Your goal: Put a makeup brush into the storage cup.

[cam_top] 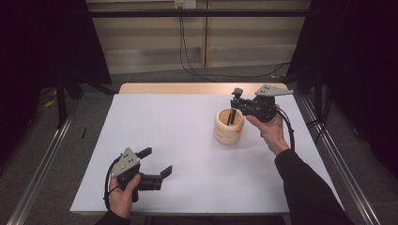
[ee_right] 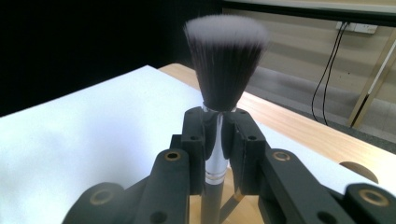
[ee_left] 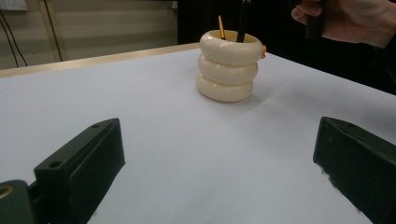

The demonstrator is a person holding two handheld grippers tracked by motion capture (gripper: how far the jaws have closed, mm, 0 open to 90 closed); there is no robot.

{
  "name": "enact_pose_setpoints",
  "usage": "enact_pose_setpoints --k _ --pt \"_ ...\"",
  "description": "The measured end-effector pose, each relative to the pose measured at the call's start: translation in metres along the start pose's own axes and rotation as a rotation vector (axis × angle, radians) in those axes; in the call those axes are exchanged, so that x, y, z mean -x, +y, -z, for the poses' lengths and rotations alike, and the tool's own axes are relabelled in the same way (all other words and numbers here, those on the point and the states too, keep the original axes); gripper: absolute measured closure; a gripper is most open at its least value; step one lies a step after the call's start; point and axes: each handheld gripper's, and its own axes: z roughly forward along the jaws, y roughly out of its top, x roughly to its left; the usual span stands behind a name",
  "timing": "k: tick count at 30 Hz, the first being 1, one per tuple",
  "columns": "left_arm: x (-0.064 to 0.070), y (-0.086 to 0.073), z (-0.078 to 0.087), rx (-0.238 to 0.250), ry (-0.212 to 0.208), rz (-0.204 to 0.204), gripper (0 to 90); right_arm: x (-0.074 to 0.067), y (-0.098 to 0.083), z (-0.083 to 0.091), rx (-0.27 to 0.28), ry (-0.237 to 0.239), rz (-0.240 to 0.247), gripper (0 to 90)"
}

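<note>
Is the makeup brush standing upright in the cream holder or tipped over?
Upright. The makeup brush points bristles-up, its handle running down into the ringed holder, clamped by the right gripper.

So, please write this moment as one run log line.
right gripper: shut on brush, handle in cream holder | left gripper: open, empty, near table front

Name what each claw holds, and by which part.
Right claw: a brush, clamped on its silver ferrule below the bristles. Left claw: open, holding nothing.
</note>
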Motion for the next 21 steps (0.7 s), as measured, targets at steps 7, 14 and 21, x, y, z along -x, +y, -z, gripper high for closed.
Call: enact_pose_setpoints --k 7,14,21 --pt "0.001 0.000 0.000 -0.004 0.001 0.003 1.8 -0.004 -0.008 -0.005 -0.017 -0.004 0.006 78.2" --pt "-0.001 0.000 -0.001 -0.001 -0.009 0.001 1.8 0.001 -0.017 -0.004 -0.019 -0.007 -0.017 78.1" --pt "-0.002 0.000 -0.001 -0.003 0.002 -0.002 1.7 0.004 -0.023 -0.001 -0.006 -0.009 -0.038 78.0"
